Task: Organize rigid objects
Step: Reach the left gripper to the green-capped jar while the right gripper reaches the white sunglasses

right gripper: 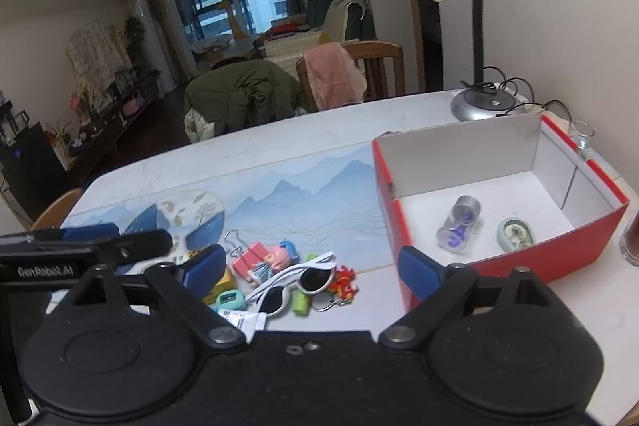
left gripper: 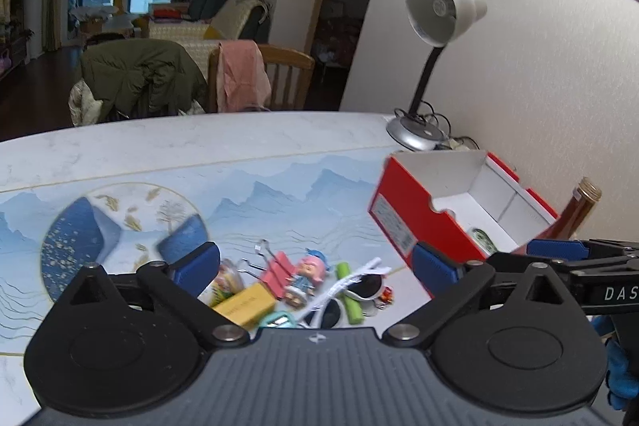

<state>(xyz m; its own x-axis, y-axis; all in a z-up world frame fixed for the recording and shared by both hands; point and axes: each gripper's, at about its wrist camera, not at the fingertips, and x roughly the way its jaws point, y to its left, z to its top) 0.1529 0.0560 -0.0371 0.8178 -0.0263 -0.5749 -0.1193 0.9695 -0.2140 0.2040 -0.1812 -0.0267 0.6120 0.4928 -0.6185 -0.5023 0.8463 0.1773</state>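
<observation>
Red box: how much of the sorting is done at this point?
Early. The red box holds two items: a clear jar and a small oval tin. Both tongs, left and right, are open and empty. The white sunglasses, pink figurine and other clutter remain on the table.

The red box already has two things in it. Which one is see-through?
The clear capsule holding purple bits, lying left of the oval green-patterned tin in the red box; the tin is opaque.
</observation>
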